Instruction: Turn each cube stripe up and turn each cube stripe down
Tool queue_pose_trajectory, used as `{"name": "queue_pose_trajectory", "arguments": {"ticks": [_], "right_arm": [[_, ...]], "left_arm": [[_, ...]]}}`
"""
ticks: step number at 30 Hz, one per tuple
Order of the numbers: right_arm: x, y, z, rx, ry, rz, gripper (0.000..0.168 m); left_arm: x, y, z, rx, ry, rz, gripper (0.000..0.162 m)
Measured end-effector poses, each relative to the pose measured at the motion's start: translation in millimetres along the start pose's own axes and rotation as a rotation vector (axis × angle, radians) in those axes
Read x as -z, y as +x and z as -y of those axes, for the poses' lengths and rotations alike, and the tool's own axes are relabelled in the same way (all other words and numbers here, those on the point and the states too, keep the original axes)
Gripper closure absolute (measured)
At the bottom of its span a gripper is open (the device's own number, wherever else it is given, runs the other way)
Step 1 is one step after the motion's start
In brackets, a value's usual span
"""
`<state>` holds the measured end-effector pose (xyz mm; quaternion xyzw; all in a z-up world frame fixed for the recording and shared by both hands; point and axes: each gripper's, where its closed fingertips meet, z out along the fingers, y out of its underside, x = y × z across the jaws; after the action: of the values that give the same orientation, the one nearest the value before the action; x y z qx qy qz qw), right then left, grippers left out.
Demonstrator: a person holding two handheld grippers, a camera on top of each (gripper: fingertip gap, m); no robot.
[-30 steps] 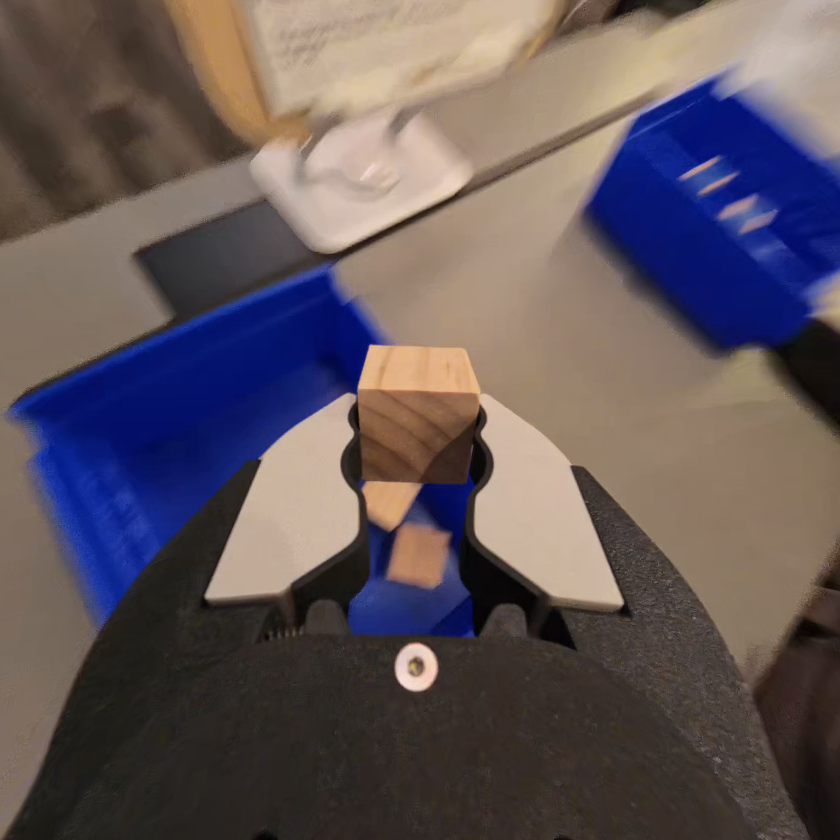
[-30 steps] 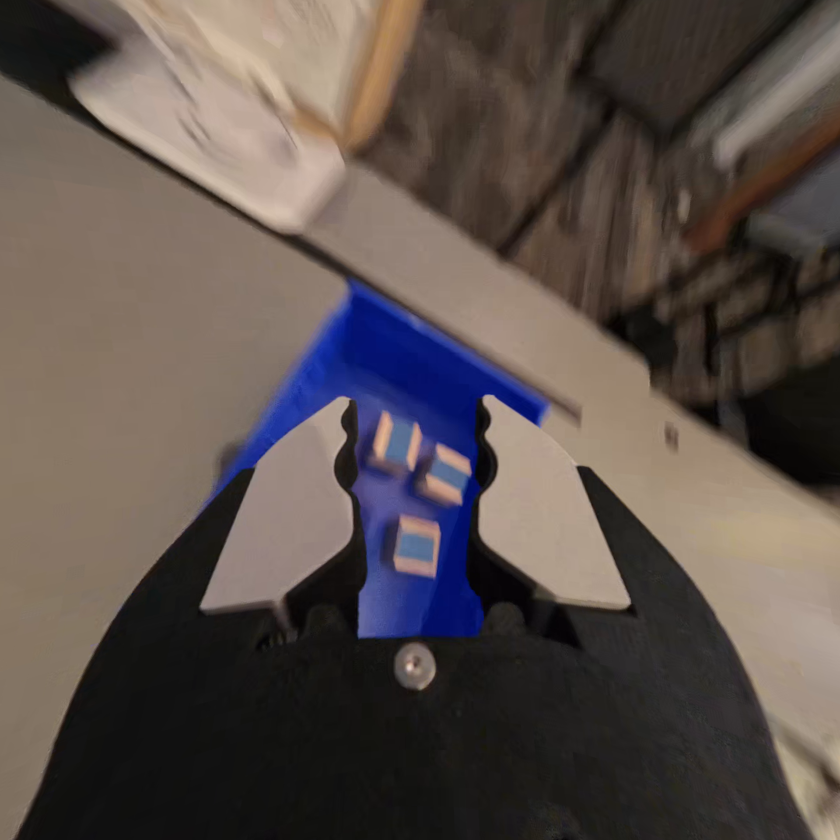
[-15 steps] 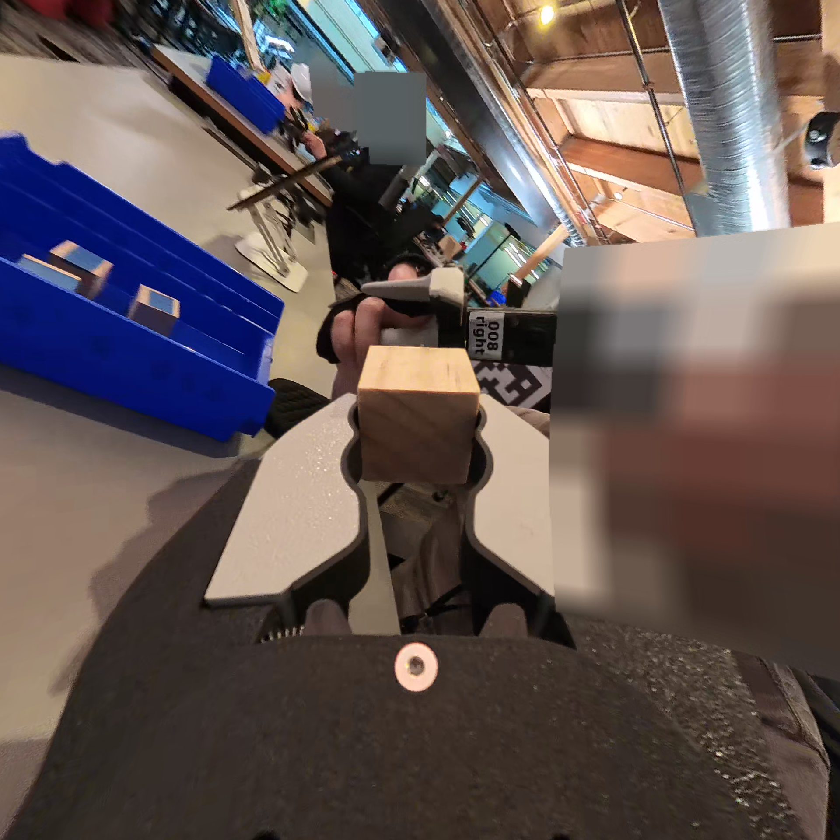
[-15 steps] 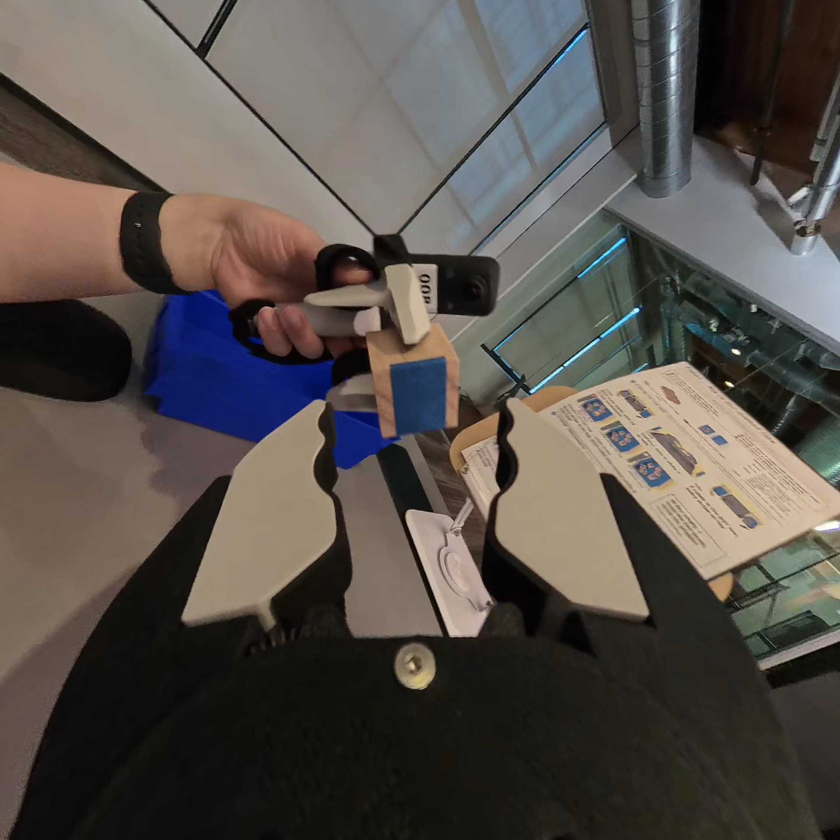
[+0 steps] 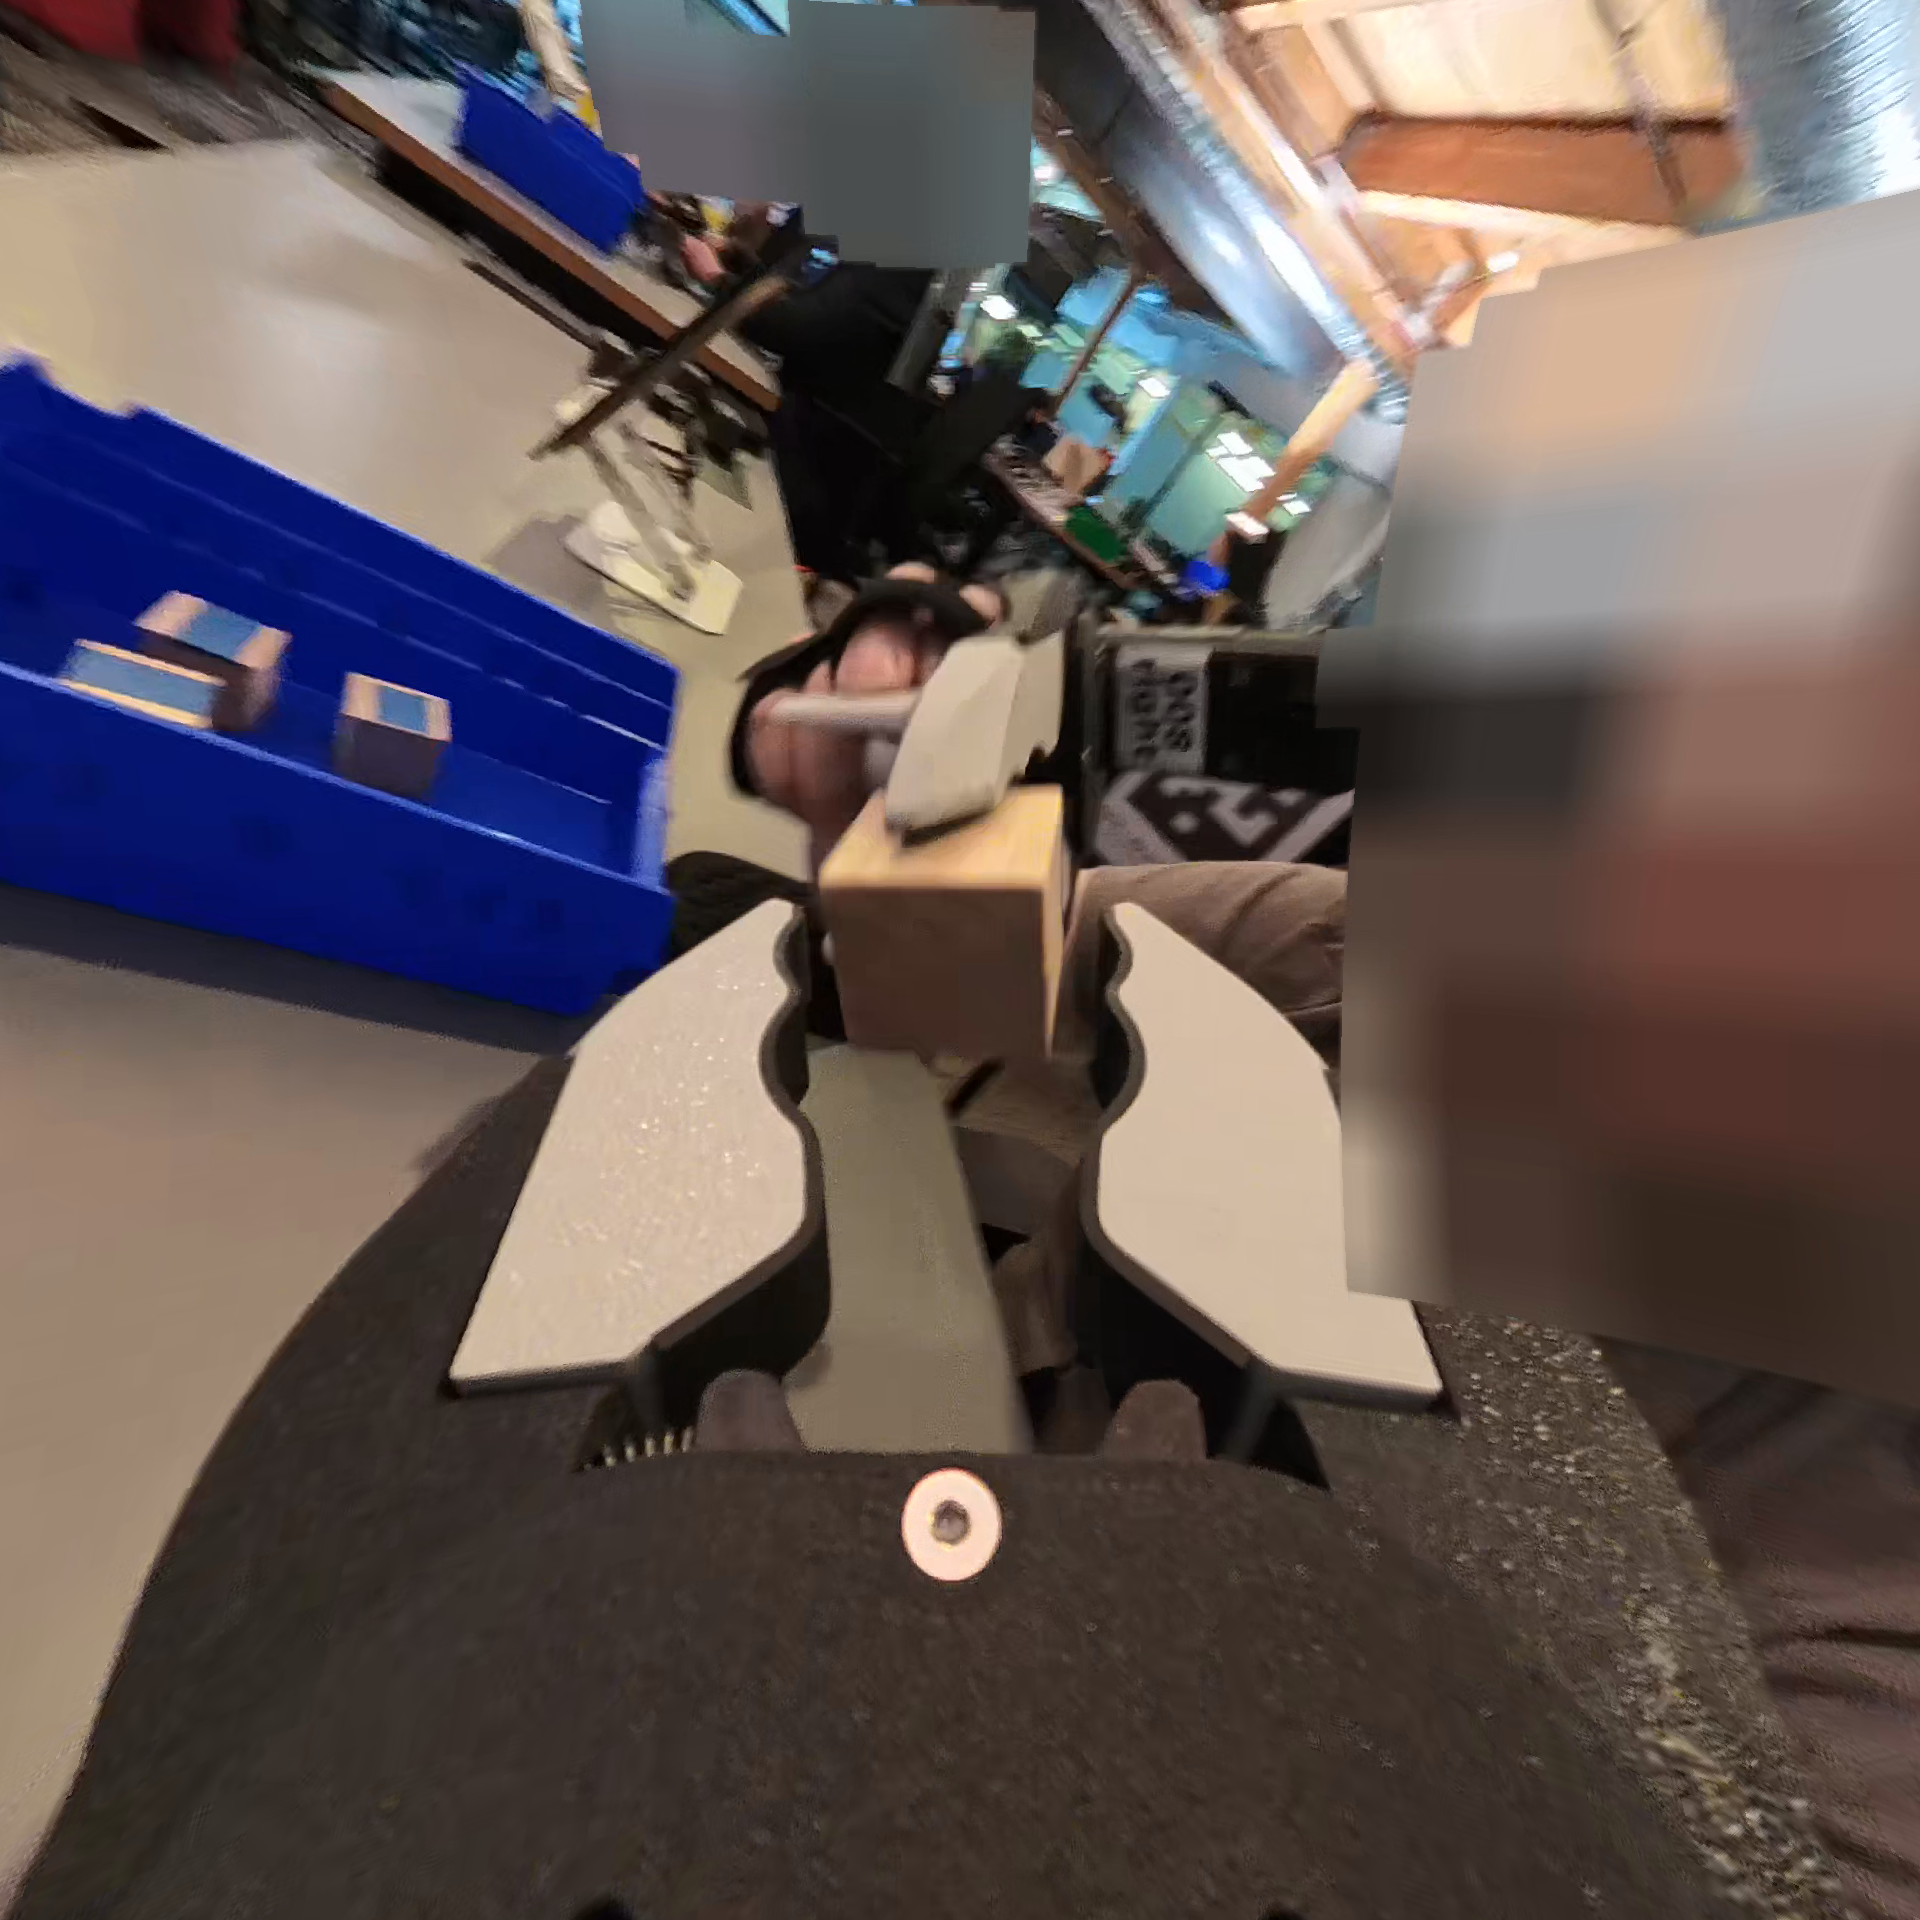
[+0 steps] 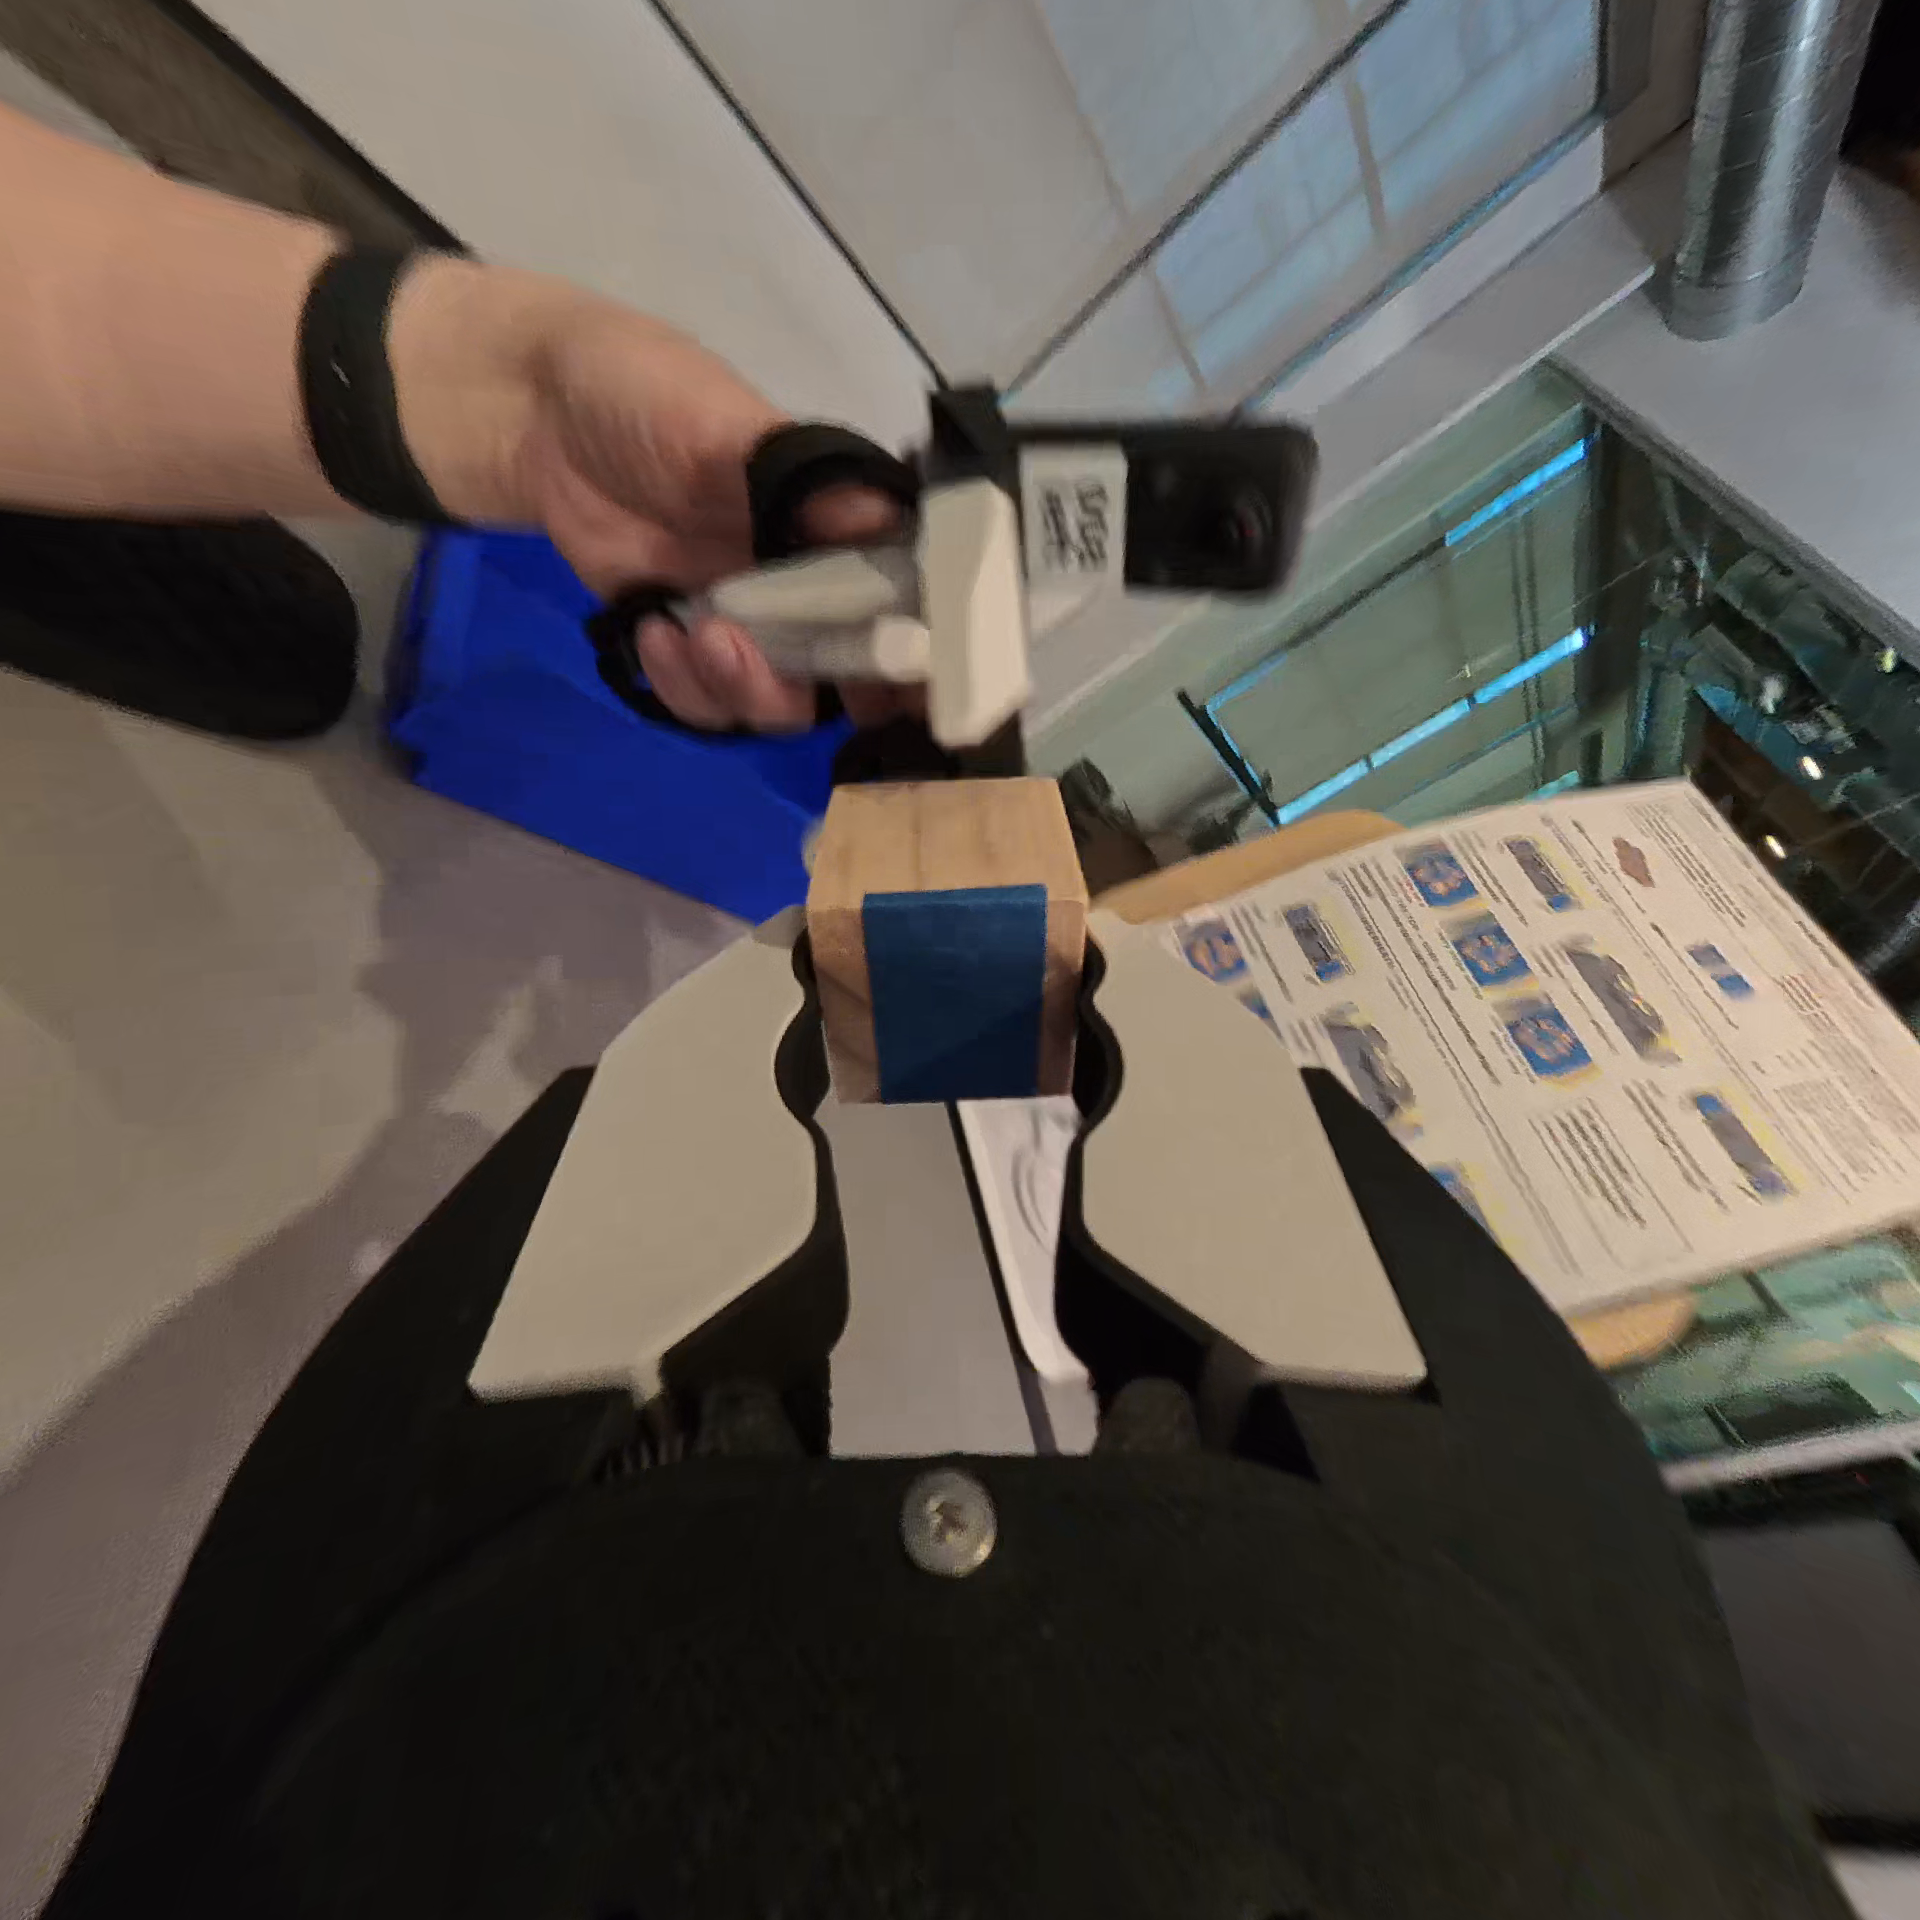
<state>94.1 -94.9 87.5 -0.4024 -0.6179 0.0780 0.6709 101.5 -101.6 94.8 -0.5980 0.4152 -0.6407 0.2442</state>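
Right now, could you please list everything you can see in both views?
held cube: one, wood with a blue stripe facing the camera, in the right gripper
binned cubes: three, wood with blue on top, in the near bin
near bin: one, blue, on the table
second bin: one, blue, on the table behind the left hand
far bin: one, blue, on a distant table
instruction sheet: one, white with pictures, on a round wooden board
table: one, grey
wristband: one, black, on the left wrist
left hand: holds the left gripper
left gripper: open around the cube
right gripper: shut on the cube
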Motion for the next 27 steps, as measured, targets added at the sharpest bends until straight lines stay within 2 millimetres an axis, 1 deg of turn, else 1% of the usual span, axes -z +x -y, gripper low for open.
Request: {"name": "queue_pose_trajectory", "arguments": {"ticks": [1,2,3,5,6,7,8,10,11,13,14,15,17,18,20,22,23,24,27], "right_arm": [[8,13,-9,0.004,-0.065,-0.011,0.123],[19,26,-25,-0.026,-0.160,-0.001,0.123],[34,37,-46,-0.092,-0.276,0.028,0.123],[70,51,-101,-0.259,-0.519,0.075,0.123],[88,54,-131,-0.333,-0.641,0.084,0.123],[106,50,-163,-0.400,-0.772,0.116,0.123],[121,42,-192,-0.449,-0.885,0.161,0.123],[142,19,-241,-0.527,-1.064,0.278,0.122],[147,9,-259,-0.567,-1.126,0.327,0.122],[148,-8,-289,-0.644,-1.206,0.385,0.122],[147,-12,-303,-0.670,-1.241,0.386,0.122],[148,-17,-315,-0.694,-1.278,0.391,0.122],[152,-29,-329,-0.724,-1.344,0.424,0.122],[154,-32,-334,-0.724,-1.370,0.433,0.122],[154,-33,-341,-0.719,-1.390,0.427,0.122],[154,-36,-344,-0.741,-1.388,0.433,0.122],[155,-38,-345,-0.746,-1.395,0.444,0.121],[157,-41,-347,-0.748,-1.405,0.459,0.121],[161,-46,-351,-0.740,-1.432,0.478,0.121]], "left_arm": [[7,-4,2,-0.038,-0.003,0.065,0.110],[15,-8,4,-0.079,-0.006,0.139,0.111],[24,-12,6,-0.125,-0.010,0.219,0.111],[42,-14,13,-0.214,-0.008,0.347,0.112],[50,-12,17,-0.256,0.002,0.392,0.112],[57,-7,22,-0.295,0.021,0.422,0.113],[63,-2,26,-0.332,0.043,0.442,0.113],[73,6,31,-0.388,0.071,0.473,0.113],[79,7,32,-0.407,0.082,0.501,0.109],[93,-3,32,-0.433,0.095,0.601,0.097],[101,-11,30,-0.442,0.091,0.660,0.101],[109,-20,28,-0.444,0.075,0.720,0.103],[125,-37,19,-0.401,0.013,0.812,0.103],[132,-44,11,-0.359,-0.036,0.843,0.104],[148,-56,-17,-0.261,-0.203,0.896,0.110],[175,-70,-45,-0.202,-0.363,0.990,0.111],[190,-78,-55,-0.192,-0.412,1.035,0.116],[207,-86,-64,-0.172,-0.443,1.083,0.120],[254,-108,-82,-0.052,-0.478,1.220,0.118]]}}
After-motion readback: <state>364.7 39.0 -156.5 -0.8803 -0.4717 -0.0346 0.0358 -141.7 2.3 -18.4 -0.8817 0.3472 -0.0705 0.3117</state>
